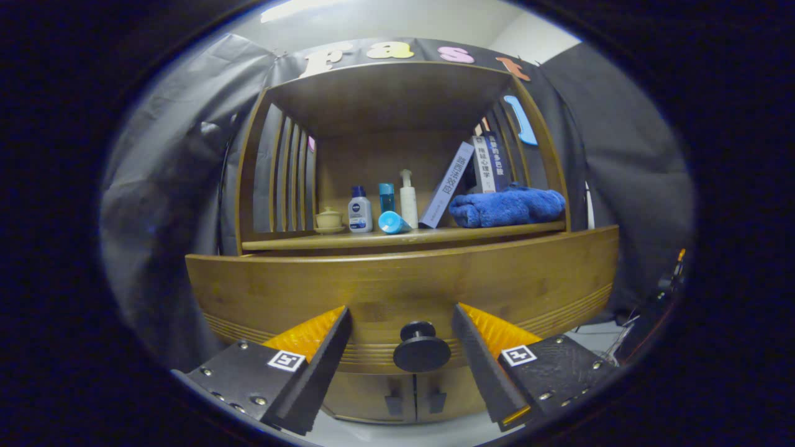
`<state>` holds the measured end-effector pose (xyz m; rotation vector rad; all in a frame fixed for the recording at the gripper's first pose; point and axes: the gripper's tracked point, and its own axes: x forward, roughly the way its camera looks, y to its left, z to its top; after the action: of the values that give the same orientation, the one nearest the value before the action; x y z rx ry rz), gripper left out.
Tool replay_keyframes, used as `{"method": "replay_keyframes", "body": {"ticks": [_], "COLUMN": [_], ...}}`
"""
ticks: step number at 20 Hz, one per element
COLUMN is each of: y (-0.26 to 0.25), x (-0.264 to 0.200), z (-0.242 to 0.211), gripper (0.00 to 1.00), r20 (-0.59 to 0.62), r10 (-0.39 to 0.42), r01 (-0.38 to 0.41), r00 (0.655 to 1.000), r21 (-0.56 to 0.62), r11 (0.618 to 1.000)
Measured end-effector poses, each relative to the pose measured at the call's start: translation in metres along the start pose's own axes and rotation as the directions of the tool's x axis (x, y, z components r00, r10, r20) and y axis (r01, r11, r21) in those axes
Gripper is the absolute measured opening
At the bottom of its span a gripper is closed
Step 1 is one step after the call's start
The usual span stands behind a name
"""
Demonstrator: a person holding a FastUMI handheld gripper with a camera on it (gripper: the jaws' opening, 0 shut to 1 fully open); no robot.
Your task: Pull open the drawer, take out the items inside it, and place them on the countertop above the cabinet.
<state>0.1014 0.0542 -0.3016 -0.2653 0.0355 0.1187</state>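
Between the spread tongs (402,332) sits the closed drawer's knob (422,351), untouched.

Mid-frame: folded blue fleece towel (507,207) right, leaning white books (448,184), toiletry bottles (360,210) centre, small cream lidded cup (329,220) left.

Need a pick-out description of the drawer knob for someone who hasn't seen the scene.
Start at the wooden cabinet under the open shelf of bottles, books and a blue towel. On its drawer front sits the knob, between the open fingers of the hand-held gripper, untouched. It is dark, round and protruding, unlike the two small flat door pulls below.
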Motion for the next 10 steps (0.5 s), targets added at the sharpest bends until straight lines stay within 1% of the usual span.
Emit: {"method": "replay_keyframes", "body": {"ticks": [2,3,5,10], "y": [0.004,0.007,0.007,0.006], "x": [0.006,0.010,0.013,0.017], "z": [-0.001,0.001,-0.001,-0.001], "gripper": [0.99,0.99,0.99,0.99], "r20": [0.000,0.004,0.011,0.033], "r10": [-0.004,-0.006,-0.008,-0.015], "r01": [0.004,0.007,0.009,0.017], "r00": [1.000,1.000,1.000,0.999], "r21": [-0.080,-0.090,-0.055,-0.047], "r11": [0.997,0.996,0.998,0.999]}}
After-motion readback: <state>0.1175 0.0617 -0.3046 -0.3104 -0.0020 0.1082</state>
